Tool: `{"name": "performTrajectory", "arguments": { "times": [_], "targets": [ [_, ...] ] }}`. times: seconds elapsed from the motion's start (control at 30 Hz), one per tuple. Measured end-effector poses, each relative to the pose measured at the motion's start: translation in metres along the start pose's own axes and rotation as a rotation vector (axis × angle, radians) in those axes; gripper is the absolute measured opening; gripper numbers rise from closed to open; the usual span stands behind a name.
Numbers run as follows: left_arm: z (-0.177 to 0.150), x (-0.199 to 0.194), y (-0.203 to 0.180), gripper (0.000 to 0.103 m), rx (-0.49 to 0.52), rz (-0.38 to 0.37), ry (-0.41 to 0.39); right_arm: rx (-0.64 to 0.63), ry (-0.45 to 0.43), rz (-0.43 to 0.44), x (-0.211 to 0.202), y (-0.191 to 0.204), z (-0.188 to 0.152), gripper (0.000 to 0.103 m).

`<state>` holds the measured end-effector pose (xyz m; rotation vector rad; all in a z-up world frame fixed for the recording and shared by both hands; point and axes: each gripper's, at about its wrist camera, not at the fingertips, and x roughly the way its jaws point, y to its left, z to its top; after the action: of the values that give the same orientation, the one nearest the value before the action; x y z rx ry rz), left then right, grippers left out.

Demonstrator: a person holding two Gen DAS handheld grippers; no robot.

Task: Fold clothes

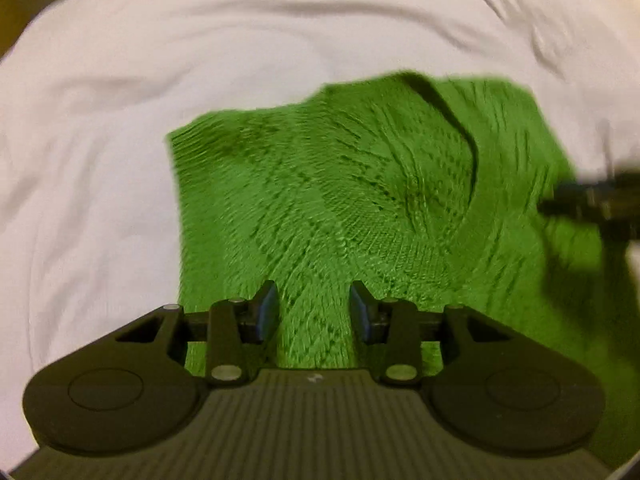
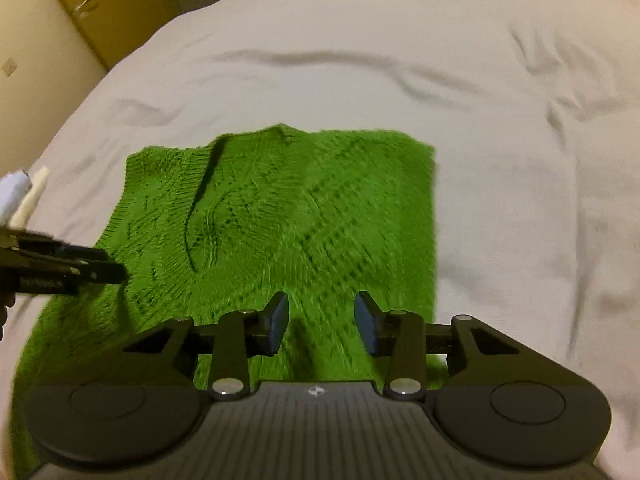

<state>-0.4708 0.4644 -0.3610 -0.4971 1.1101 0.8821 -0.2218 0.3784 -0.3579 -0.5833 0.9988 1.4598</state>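
Green knit sweater (image 1: 340, 200) flat on white bedsheet (image 1: 120, 100), partly folded — fold ridge toward 1 o'clock. Left gripper (image 1: 313, 312) and right gripper (image 2: 321, 322) both hover over near hem, fingers apart, empty. Knit looks soft, stretchy, light — pinch near-edge corners.

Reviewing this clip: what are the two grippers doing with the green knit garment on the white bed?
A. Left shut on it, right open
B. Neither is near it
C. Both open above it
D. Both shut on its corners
C: the left gripper and right gripper both show a clear gap between the pads, with the green knit garment visible through it, lying on the white bed.
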Motion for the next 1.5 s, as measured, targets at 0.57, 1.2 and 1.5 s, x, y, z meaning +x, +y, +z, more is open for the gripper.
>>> {"name": "performTrajectory", "arguments": {
  "times": [0.57, 1.2, 1.5],
  "targets": [
    [-0.089, -0.051, 0.002, 0.019, -0.091, -0.016, 0.066, -0.069, 0.101, -0.09, -0.045, 0.046, -0.081, 0.052],
    [-0.251, -0.17, -0.036, 0.022, -0.249, 0.078, 0.138, -0.065, 0.2, -0.094, -0.163, 0.067, -0.202, 0.057],
    [-0.25, -0.128, -0.067, 0.028, -0.183, 0.075, 0.124, 0.028, 0.21, -0.086, -0.126, 0.092, -0.221, 0.057]
  ]
}}
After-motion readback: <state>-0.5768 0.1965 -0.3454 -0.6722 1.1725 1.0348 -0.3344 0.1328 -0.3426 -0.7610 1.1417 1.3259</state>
